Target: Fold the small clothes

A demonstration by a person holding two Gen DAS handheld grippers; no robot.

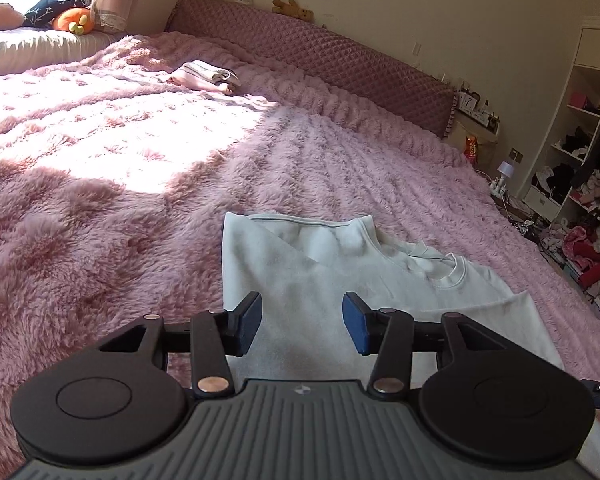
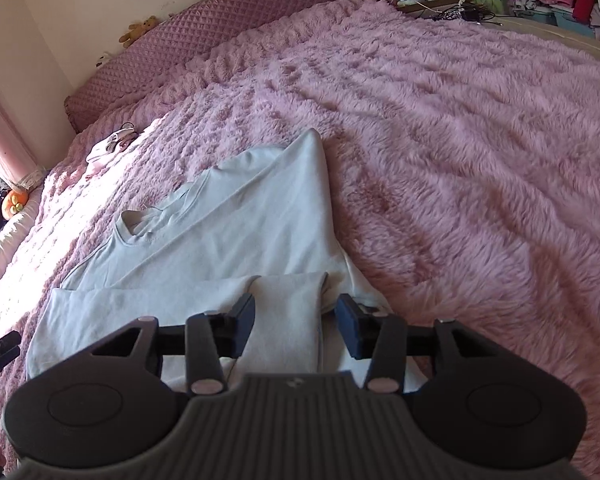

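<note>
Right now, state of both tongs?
Left tongs: open, nothing held, above the shirt.
Right tongs: open, nothing held, a folded sleeve below the gap.

Pink fluffy bed — white shirt, folded clothes

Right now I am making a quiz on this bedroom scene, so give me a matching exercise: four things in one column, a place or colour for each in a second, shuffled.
Things:
1. white shirt
2. teddy bear
3. orange plush toy
4. blanket

Descriptions:
A. fluffy and pink, covering the bed
B. on top of the quilted headboard
C. lying spread just ahead of both grippers
D. by the window, next to a dark blue pillow

Pairs: 1-C, 2-B, 3-D, 4-A
</note>
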